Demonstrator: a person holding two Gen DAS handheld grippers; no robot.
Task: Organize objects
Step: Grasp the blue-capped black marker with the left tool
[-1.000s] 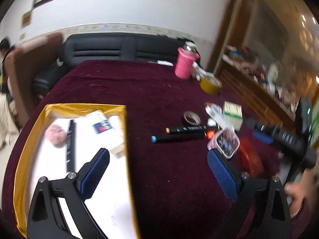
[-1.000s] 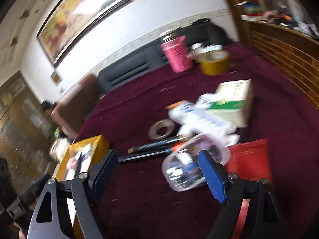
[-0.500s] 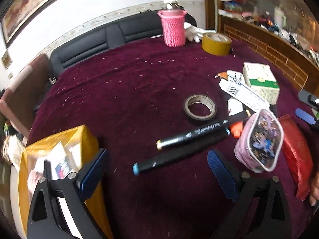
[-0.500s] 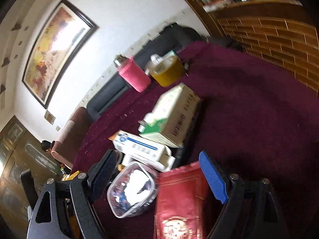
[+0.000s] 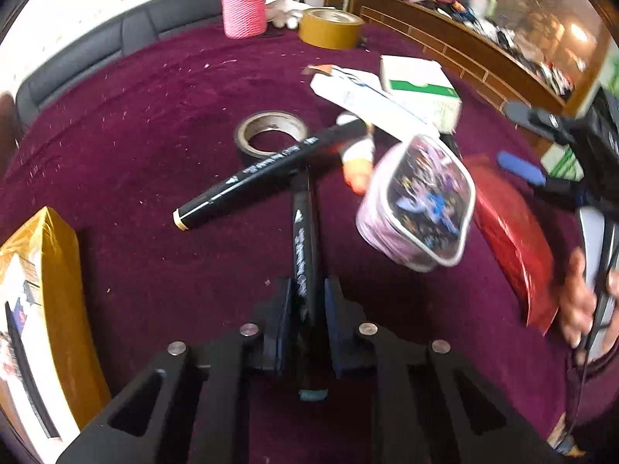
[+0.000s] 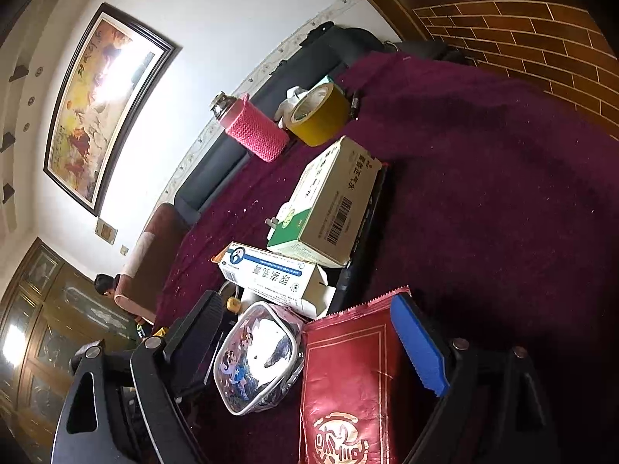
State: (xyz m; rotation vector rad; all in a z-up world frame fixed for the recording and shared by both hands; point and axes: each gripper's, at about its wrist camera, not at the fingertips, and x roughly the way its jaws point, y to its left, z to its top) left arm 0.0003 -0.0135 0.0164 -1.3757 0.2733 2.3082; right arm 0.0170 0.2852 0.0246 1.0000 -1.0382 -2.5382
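My left gripper is shut on a black marker with a teal cap, which points away along the fingers over the maroon tablecloth. A second black marker lies crosswise just beyond it, beside a roll of tape. My right gripper is open and its jaws are opening. A clear pouch of small items and a red foil packet lie between its fingers, and the pads do not press on either. That gripper also shows at the right of the left wrist view.
A gold box with items inside stands at the left. Behind the pouch lie a blue-and-white carton and a green-and-white carton. A yellow tape roll and a pink knitted cup stand at the far edge by a dark sofa.
My left gripper came down from the gold box to the markers and closed on the teal-capped one. My right gripper swung from the markers to the pouch and red packet.
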